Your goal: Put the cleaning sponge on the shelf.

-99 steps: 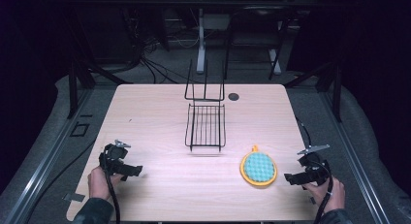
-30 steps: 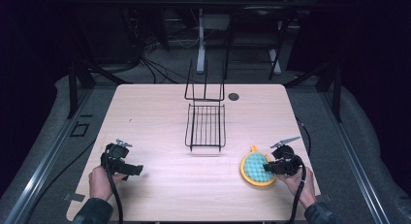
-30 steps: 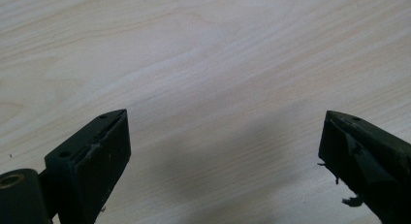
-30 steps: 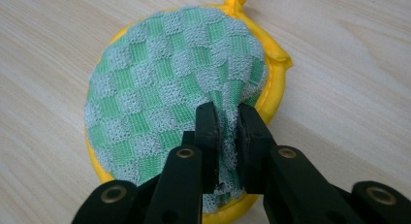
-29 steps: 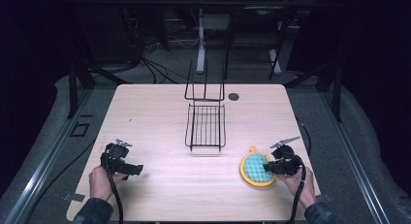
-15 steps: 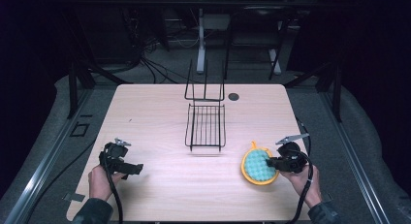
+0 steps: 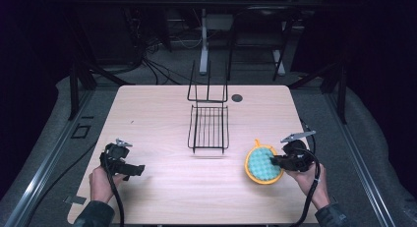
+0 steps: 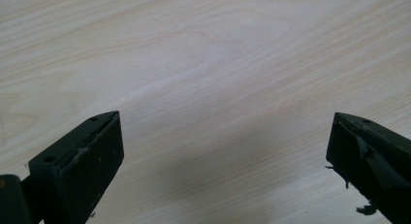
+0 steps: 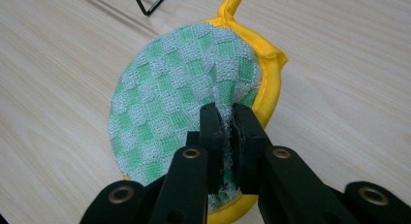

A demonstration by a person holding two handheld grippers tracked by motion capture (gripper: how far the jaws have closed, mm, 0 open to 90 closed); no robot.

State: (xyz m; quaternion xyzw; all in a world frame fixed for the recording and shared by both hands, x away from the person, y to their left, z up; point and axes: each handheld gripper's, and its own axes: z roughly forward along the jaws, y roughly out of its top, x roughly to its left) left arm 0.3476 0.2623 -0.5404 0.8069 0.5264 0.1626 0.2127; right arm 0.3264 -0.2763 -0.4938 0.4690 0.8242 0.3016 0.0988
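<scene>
A round pot holder (image 7: 264, 164), green-checked with a yellow rim and loop, lies at the table's front right. My right gripper (image 7: 276, 161) is shut on its near edge; in the right gripper view the pot holder (image 9: 184, 93) bunches up between the two closed jaws of that gripper (image 9: 228, 118), and its far side tilts up. A black wire rack (image 7: 208, 128) stands at mid-table with its upright back toward the far edge. My left gripper (image 7: 138, 169) rests at the front left, open (image 8: 225, 151) over bare wood.
A small dark round disc (image 7: 237, 98) sits near the table's far edge, right of the rack. The wooden table (image 7: 162, 114) has bare surface between the two grippers. Black frame legs and cables stand on the floor beyond.
My right gripper came in from the right edge to the pot holder, closed on its rim, and has drawn it slightly to the right. The left gripper stayed put.
</scene>
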